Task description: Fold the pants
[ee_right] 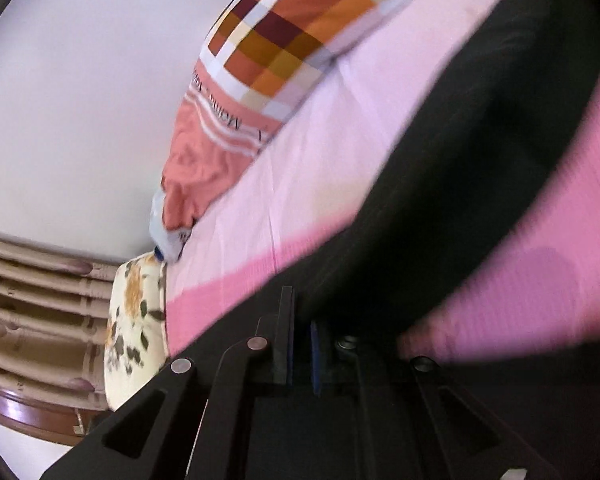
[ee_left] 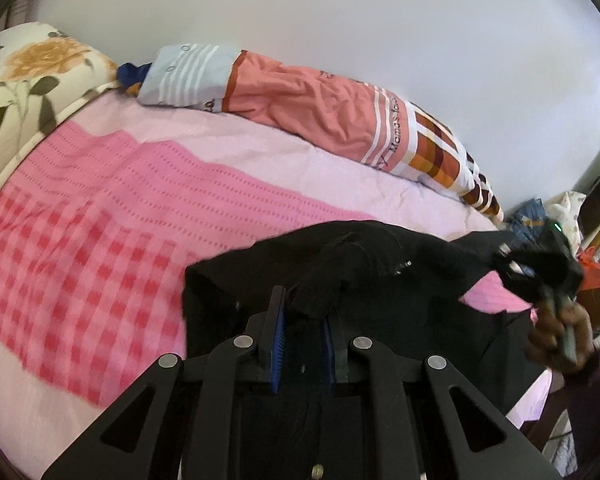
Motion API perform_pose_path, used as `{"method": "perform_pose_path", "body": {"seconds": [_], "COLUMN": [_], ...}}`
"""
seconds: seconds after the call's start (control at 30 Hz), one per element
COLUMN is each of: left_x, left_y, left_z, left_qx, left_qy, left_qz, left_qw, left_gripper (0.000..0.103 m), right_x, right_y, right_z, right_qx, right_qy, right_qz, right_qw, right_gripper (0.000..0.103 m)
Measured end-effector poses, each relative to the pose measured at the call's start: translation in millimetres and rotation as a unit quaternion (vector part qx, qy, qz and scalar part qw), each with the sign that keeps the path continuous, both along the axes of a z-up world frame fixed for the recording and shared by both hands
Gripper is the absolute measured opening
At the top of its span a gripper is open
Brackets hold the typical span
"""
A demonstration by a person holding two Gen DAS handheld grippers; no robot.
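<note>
Across a pink bed (ee_left: pixel 100 216), black pants (ee_left: pixel 380 280) are being held stretched, their long axis running between the grippers; the left gripper (ee_left: pixel 302 320) is clamped on one end, the right gripper (ee_right: pixel 302 344) pinched shut on the other.

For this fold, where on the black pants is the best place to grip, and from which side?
Grip the pants at their upper edge, coming from the near side of the bed. The cloth hangs there in a thin bunched fold that narrow pads can pinch; the left tongs already hold such a fold, and the right tongs are shut at the edge.
</note>
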State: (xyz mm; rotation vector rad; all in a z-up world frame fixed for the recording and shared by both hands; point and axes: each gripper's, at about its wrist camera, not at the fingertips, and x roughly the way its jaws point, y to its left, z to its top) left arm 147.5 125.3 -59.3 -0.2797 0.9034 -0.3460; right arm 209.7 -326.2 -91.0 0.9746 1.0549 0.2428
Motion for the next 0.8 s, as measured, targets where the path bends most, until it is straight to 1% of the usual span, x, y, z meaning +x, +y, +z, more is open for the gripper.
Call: {"method": "perform_pose_path", "body": {"seconds": [0.1,0.13,0.23,0.3,0.37,0.4,0.5,0.53,0.57,0.6,0.63,0.67,0.7,0.73,0.8], "left_x": [-22,-30,-52,-68,-80,-87,-103,-107,-111,-116,-119,-120,-120,-120,-118], "left_y": [6,8,13,16,21,23,28,30,31,30,27,25,20,13,-9], "left_z": [-2,-4,-11,-21,-33,-40,-52,-50,-46,-38,-30,-21,-11,-1,16], "left_qx": [0.003,0.002,0.003,0.009,0.003,0.006,0.025,0.025,0.03,0.047,0.058,0.061,0.05,0.037,0.038], "left_qy": [0.013,0.02,0.04,0.059,0.081,0.091,0.102,0.1,0.094,0.079,0.067,0.059,0.056,0.048,0.03], "left_qz": [0.01,0.015,0.025,0.03,0.039,0.044,0.056,0.061,0.067,0.075,0.077,0.074,0.064,0.047,0.012], "left_qw": [0.9999,0.9997,0.9989,0.9977,0.9959,0.9949,0.9929,0.9928,0.9928,0.9929,0.993,0.9936,0.9951,0.997,0.9988], "left_gripper": [0.017,0.017,0.017,0.017,0.017,0.017,0.017,0.017,0.017,0.017,0.017,0.018,0.019,0.02,0.023], "right_x": [-53,-74,-117,-138,-158,-163,-175,-177,-177,-177,-179,-180,-181,-183,-183], "right_y": [9,11,19,21,27,31,40,40,41,39,34,28,17,-2,-32], "right_z": [-13,-17,-36,-46,-59,-65,-92,-97,-97,-92,-87,-81,-73,-60,-42], "right_qx": [0.007,0.01,0.024,0.032,0.039,0.041,0.057,0.064,0.06,0.053,0.059,0.068,0.064,0.038,-0.007], "right_qy": [0.006,0.013,0.034,0.046,0.062,0.068,0.1,0.1,0.092,0.081,0.07,0.054,0.033,0.005,-0.034], "right_qz": [-0.003,-0.003,-0.013,-0.017,-0.015,-0.011,-0.007,-0.007,-0.001,0.001,-0.001,-0.006,-0.02,-0.041,-0.058], "right_qw": [1.0,1.0,0.999,0.998,0.997,0.997,0.993,0.993,0.994,0.995,0.996,0.996,0.997,0.998,0.998], "right_gripper": [0.007,0.007,0.007,0.007,0.006,0.004,0.004,0.004,0.004,0.005,0.006,0.006,0.006,0.007,0.009]}}
